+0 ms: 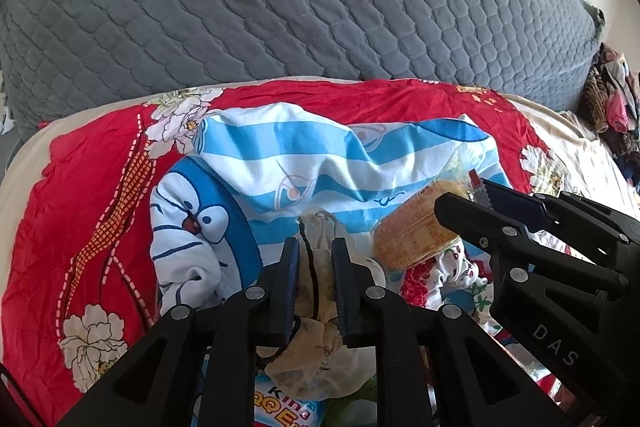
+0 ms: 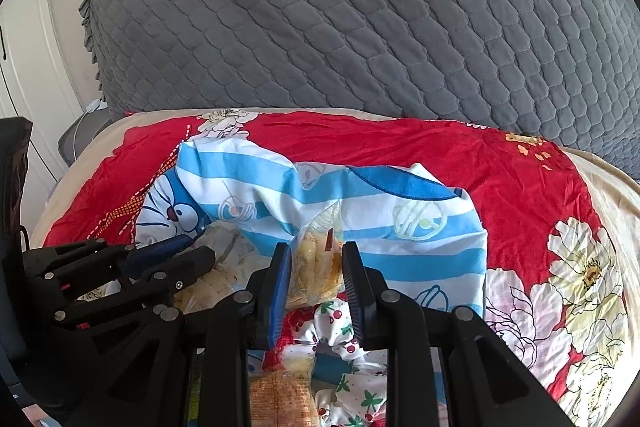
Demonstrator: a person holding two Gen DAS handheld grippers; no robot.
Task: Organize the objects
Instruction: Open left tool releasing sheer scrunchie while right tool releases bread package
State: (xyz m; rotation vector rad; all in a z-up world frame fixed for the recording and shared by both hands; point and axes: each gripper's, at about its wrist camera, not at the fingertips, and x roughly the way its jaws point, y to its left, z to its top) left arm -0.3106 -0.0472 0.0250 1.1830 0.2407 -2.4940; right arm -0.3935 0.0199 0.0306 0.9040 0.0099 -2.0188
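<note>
Two clear plastic bags are the containers in play. The left bag, crumpled and cloudy, holds pale yellowish contents that cannot be identified; a dark cord runs along it. The left gripper straddles this bag with its jaws narrowly parted; whether the pads press on the plastic cannot be told. The right bag holds yellow-orange food, apparently bread or cake, and the right gripper is clenched on its upper part, both blue pads against the plastic. In the left wrist view the same bag appears as a printed yellow package at the right gripper's tip.

Both grippers point forward and downward, side by side, each visible at the edge of the other's view.

Beneath the bags lies a blue-and-white striped cloth printed with a cartoon cat, and nearer the cameras a white fabric with cherries. A blue snack packet shows under the left gripper. All rest on a red floral bedspread. A grey quilted cover rises behind, and a pile of clothes lies at the far right of the left wrist view.
</note>
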